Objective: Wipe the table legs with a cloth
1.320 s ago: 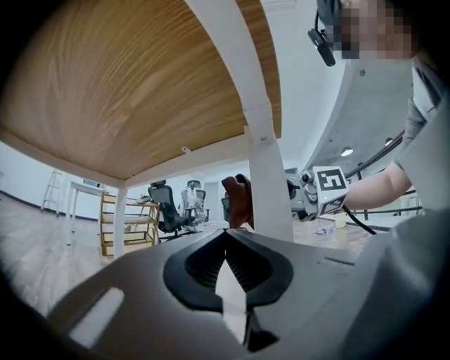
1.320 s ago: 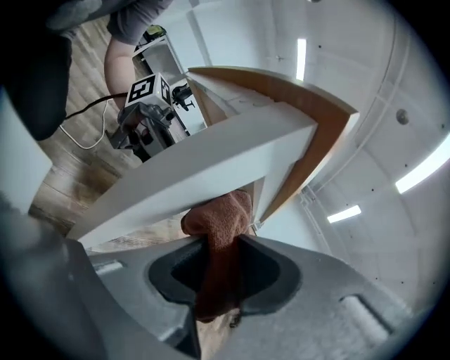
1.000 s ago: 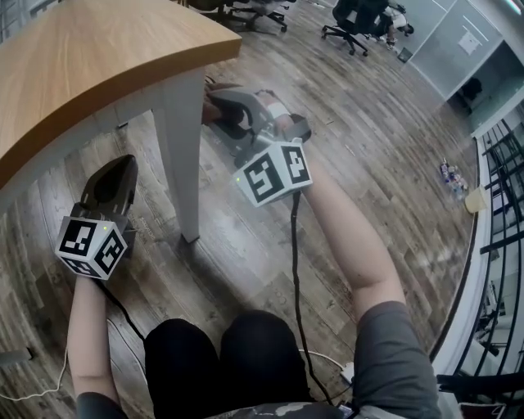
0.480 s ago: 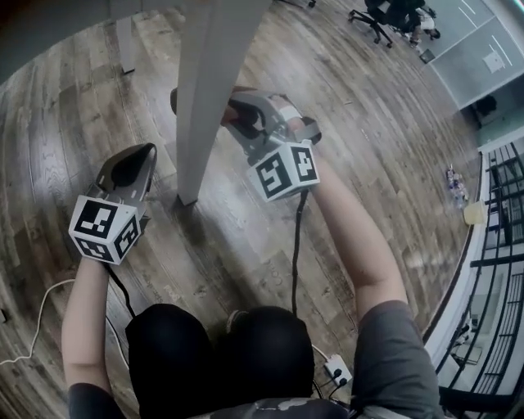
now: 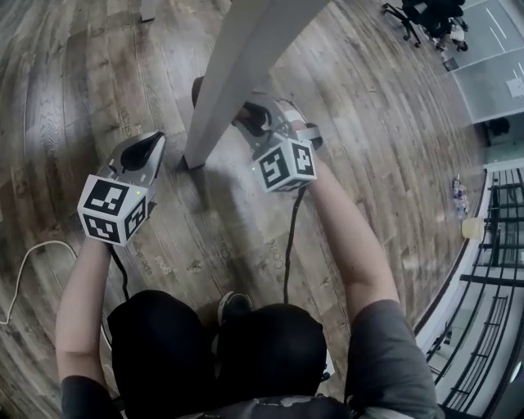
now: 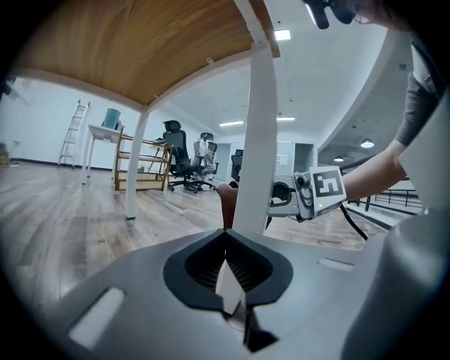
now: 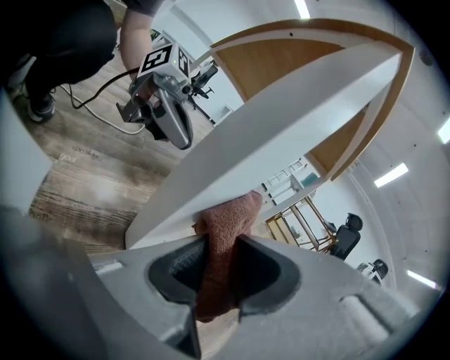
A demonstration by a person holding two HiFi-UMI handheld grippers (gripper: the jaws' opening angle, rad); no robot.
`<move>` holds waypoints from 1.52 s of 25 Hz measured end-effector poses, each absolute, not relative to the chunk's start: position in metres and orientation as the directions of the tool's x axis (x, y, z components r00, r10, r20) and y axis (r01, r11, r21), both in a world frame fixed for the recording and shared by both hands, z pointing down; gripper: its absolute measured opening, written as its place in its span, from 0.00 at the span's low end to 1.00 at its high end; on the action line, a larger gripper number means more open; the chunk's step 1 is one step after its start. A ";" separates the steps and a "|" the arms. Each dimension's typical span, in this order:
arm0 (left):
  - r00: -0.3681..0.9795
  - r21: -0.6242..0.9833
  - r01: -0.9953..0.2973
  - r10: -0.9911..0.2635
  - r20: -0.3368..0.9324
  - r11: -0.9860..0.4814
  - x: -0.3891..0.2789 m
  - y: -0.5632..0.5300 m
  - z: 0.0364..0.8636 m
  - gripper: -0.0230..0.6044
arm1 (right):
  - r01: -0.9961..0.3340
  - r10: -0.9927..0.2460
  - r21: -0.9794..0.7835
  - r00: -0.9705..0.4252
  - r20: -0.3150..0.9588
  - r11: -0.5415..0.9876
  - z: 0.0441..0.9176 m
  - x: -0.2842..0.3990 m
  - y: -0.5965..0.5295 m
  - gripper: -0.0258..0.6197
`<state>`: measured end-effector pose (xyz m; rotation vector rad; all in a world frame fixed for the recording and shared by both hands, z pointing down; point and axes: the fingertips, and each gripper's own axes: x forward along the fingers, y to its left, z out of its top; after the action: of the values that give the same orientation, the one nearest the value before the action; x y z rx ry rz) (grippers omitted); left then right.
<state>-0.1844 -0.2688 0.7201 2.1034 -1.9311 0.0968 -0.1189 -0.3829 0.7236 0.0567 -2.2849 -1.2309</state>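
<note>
A white table leg (image 5: 237,74) slants down to its foot on the wood floor. My right gripper (image 5: 244,114) is shut on a reddish-brown cloth (image 7: 228,218) and presses it against the leg (image 7: 281,133) a little above the foot. An end of the cloth (image 5: 196,88) pokes out on the leg's far side. My left gripper (image 5: 154,141) hovers just left of the foot, shut and holding nothing. In the left gripper view the leg (image 6: 256,140) stands straight ahead, with the cloth (image 6: 226,204) and the right gripper (image 6: 285,200) behind it.
The wooden tabletop's underside (image 6: 140,49) is overhead. A second white leg (image 6: 133,169) stands further left, with a shelf (image 6: 140,165), a ladder (image 6: 74,140) and office chairs (image 5: 426,16) beyond. A white cable (image 5: 24,270) lies on the floor; a railing (image 5: 499,213) runs along the right.
The head view has dipped below the tabletop, which has left the picture. The right gripper with the cloth now sits lower on the leg, nearer the foot. The left gripper stays beside the foot.
</note>
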 end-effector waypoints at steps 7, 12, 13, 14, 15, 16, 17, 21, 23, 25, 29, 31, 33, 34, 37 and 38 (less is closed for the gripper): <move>0.086 0.229 -0.973 -0.956 0.280 -0.021 -0.184 -0.256 0.760 0.07 | 0.296 -0.289 0.746 -0.788 0.544 0.597 0.811 -0.121 -0.383 0.19; 0.092 0.236 -0.972 -0.947 0.309 -0.017 -0.176 -0.261 0.778 0.07 | 0.371 -0.302 0.717 -0.722 0.622 0.590 0.865 -0.117 -0.385 0.19; 0.099 0.230 -0.973 -0.943 0.318 -0.025 -0.174 -0.262 0.781 0.07 | 0.385 -0.300 0.701 -0.704 0.644 0.600 0.875 -0.117 -0.384 0.19; 0.108 0.225 -0.974 -0.939 0.327 -0.033 -0.172 -0.264 0.784 0.07 | 0.400 -0.296 0.684 -0.685 0.665 0.611 0.885 -0.116 -0.383 0.19; 0.116 0.222 -0.974 -0.935 0.334 -0.041 -0.170 -0.264 0.787 0.07 | 0.414 -0.293 0.667 -0.666 0.686 0.620 0.894 -0.116 -0.381 0.19; 0.124 0.219 -0.974 -0.932 0.341 -0.049 -0.168 -0.265 0.790 0.07 | 0.425 -0.292 0.653 -0.648 0.703 0.627 0.902 -0.115 -0.380 0.19; 0.132 0.218 -0.974 -0.929 0.346 -0.058 -0.165 -0.265 0.792 0.07 | 0.431 -0.294 0.640 -0.631 0.718 0.636 0.910 -0.114 -0.379 0.19; 0.152 0.208 -0.975 -0.925 0.347 -0.083 -0.157 -0.264 0.790 0.07 | 0.366 -0.319 0.612 -0.607 0.728 0.701 0.919 -0.110 -0.383 0.19; 0.148 0.186 -0.979 -0.930 0.336 -0.088 -0.158 -0.263 0.782 0.07 | 0.299 -0.339 0.622 -0.631 0.698 0.724 0.908 -0.106 -0.386 0.19; 0.133 0.157 -0.984 -0.941 0.312 -0.087 -0.158 -0.262 0.766 0.07 | 0.245 -0.373 0.652 -0.656 0.656 0.718 0.892 -0.098 -0.391 0.19; 0.104 0.099 -0.992 -0.970 0.221 -0.084 -0.154 -0.256 0.712 0.07 | 0.100 -0.430 0.680 -0.707 0.562 0.726 0.839 -0.084 -0.402 0.19; 0.090 0.066 -0.995 -0.978 0.190 -0.079 -0.155 -0.260 0.687 0.07 | 0.045 -0.457 0.686 -0.715 0.529 0.726 0.807 -0.076 -0.407 0.19; 0.078 0.065 -0.996 -0.983 0.168 -0.068 -0.159 -0.266 0.665 0.07 | -0.002 -0.473 0.683 -0.722 0.504 0.730 0.772 -0.068 -0.408 0.19; 0.074 0.072 -0.995 -0.984 0.162 -0.063 -0.160 -0.268 0.653 0.07 | -0.026 -0.476 0.676 -0.730 0.491 0.737 0.753 -0.065 -0.406 0.19; 0.069 0.042 -0.997 -0.985 0.161 -0.063 -0.156 -0.270 0.617 0.07 | -0.088 -0.482 0.654 -0.751 0.452 0.752 0.693 -0.053 -0.396 0.19; 0.065 0.030 -0.998 -0.985 0.158 -0.061 -0.155 -0.268 0.605 0.07 | -0.102 -0.481 0.646 -0.757 0.443 0.756 0.673 -0.049 -0.392 0.19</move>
<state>-0.1545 -0.2679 0.6048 2.1932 -2.0581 0.1438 -0.0494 -0.3920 0.6731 0.4358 -2.3410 -0.8140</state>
